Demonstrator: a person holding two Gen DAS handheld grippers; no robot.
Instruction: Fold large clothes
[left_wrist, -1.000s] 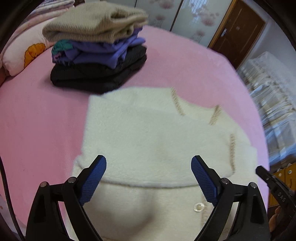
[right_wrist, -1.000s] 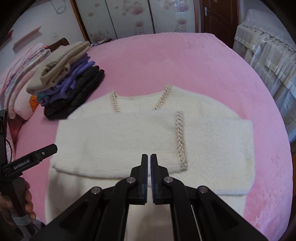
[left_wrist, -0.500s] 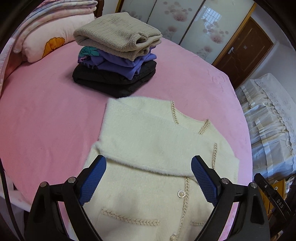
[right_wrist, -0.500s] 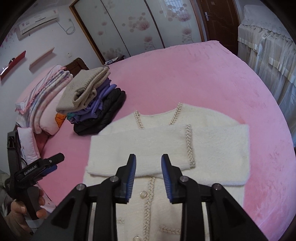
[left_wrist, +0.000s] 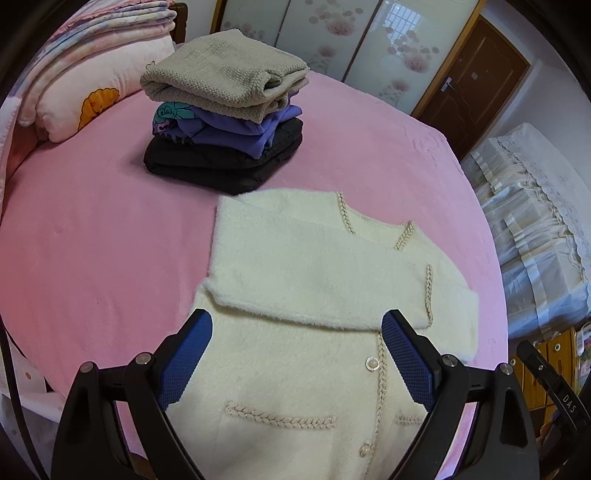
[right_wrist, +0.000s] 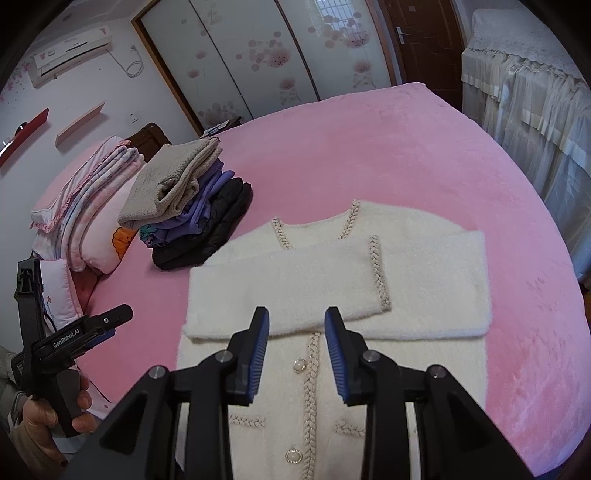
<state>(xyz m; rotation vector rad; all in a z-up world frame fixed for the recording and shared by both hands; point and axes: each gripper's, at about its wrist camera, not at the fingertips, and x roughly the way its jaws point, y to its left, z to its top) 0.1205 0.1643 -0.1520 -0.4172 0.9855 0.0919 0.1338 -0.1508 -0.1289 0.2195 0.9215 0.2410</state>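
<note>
fuzzy cream cardigan — braided trim

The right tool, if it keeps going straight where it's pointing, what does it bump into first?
Most likely the cream cardigan. The right tool points down at its buttoned front, just below the sleeves folded across the chest. Its jaws stand open with nothing between them, and nothing seems to lie in between, though depth is hard to judge.

The cardigan lies on the bed, the clothes stack behind-left.
</note>
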